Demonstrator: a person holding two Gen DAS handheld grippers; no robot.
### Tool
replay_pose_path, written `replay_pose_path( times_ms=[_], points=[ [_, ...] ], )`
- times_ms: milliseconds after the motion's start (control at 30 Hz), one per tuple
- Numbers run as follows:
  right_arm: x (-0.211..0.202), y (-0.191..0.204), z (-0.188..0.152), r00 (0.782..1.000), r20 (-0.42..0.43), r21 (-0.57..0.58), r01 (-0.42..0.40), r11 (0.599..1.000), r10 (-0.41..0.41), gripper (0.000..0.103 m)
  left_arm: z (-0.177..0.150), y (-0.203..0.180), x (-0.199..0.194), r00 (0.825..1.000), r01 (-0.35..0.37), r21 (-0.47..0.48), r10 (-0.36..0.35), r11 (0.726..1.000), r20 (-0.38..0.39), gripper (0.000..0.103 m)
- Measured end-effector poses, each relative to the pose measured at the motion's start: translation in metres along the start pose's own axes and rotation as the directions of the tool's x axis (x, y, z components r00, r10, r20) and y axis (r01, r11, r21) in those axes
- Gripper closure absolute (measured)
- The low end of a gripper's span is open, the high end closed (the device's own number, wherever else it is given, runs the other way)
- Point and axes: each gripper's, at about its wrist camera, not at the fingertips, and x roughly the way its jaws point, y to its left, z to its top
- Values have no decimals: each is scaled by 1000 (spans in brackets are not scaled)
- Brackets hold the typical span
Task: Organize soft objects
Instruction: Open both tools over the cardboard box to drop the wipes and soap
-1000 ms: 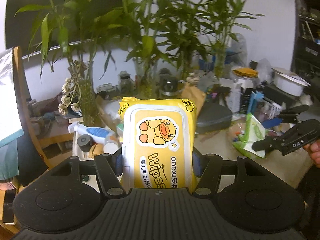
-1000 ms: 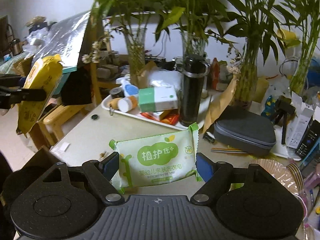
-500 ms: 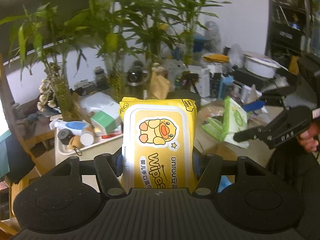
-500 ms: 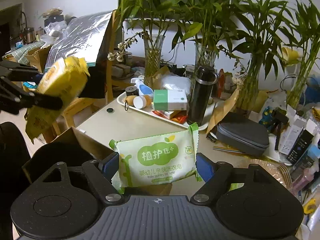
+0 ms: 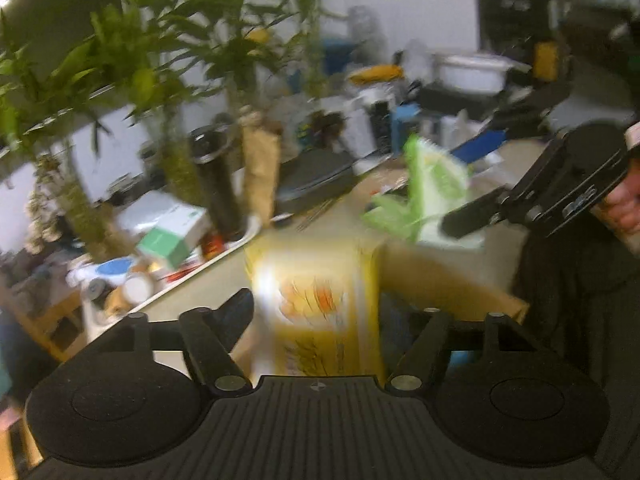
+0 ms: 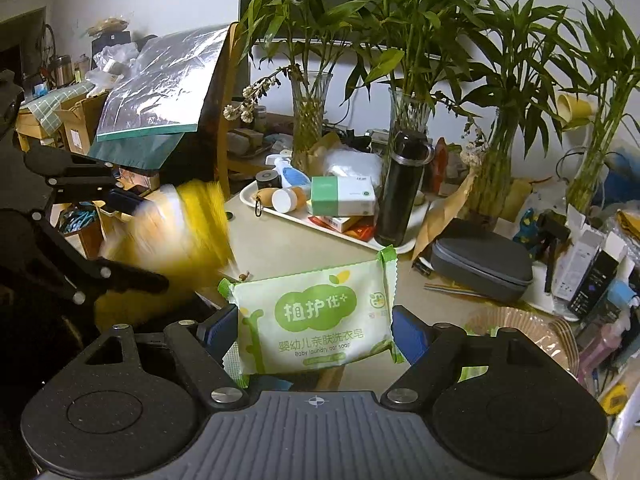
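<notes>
My left claw [image 5: 316, 312] had just been opening, yellow wipes pack [image 5: 320, 304] loose between; right claw [image 6: 316, 328] squeezed green soap pack [image 6: 316, 320].

The yellow wipes pack [image 5: 320, 304] looks blurry, upright above a brown box [image 5: 448, 292]. The green soap pack [image 6: 316, 320] stands upright.

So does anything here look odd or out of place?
Yes: the yellow wipes pack is a blur between the left tongs, whose jaws have just been opening. It seems to be dropping toward the cardboard box. The green soap pack sits steady in the right tongs.
</notes>
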Motion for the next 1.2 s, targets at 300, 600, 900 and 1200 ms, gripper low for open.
replay_pose_path(
  times_ms=[300,600,900,1200],
  points=[
    [-7,2,-10,1000,-7,24,-5,1000,6,21,-12,23,-50,989,-2,-151,25,988,146,23],
    [-7,9,-20,997,-24,53,-70,996,72,21,-55,45,-63,993,-85,-277,105,957,57,23],
    [-2,20,-10,985,-12,78,-172,982,173,20,-79,53,-73,991,-119,-320,132,940,20,23],
    [24,30,-24,985,-95,64,-140,988,145,0,-85,57,-72,987,-152,-333,163,931,4,23]
  ],
)
